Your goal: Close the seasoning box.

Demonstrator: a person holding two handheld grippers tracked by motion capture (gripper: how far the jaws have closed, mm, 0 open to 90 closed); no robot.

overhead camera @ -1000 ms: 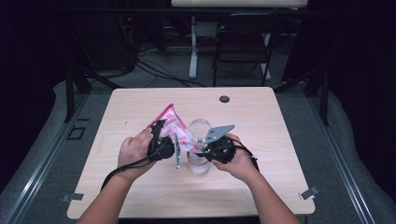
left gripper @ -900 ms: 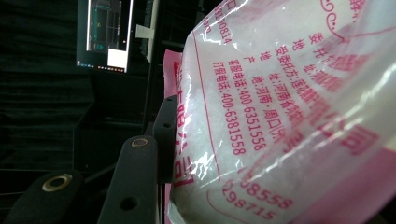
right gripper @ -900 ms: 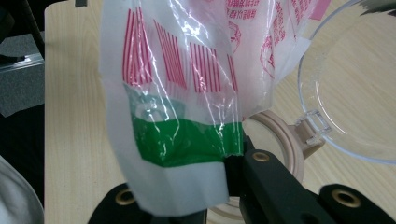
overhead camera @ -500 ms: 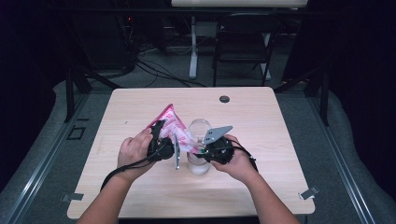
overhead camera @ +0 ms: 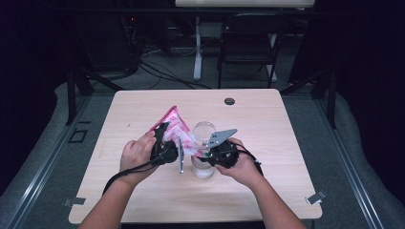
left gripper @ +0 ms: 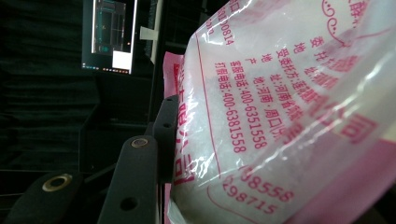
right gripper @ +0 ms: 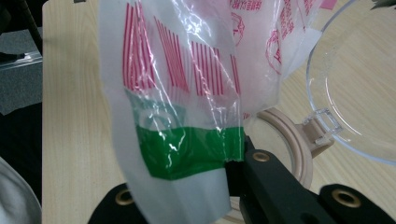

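A pink-and-clear bag (overhead camera: 175, 125) of white grains hangs tilted over a clear jar (overhead camera: 203, 168) at the table's middle. My left gripper (overhead camera: 166, 133) is shut on the bag's body; one black finger (left gripper: 136, 179) presses its side, and the bag (left gripper: 280, 116) hides the other. My right gripper (overhead camera: 199, 151) is shut on the bag's lower end, where its jaws (right gripper: 187, 184) pinch the film near a green band (right gripper: 187, 150). The jar's tan rim (right gripper: 299, 149) sits just behind, and its clear hinged lid (right gripper: 359, 79) stands open.
The wooden table (overhead camera: 286, 143) has a small black round cap (overhead camera: 229, 101) near its far edge. A dark chair (overhead camera: 248, 43) and cables lie on the floor beyond. A lit screen (left gripper: 109, 35) hangs in the dark background.
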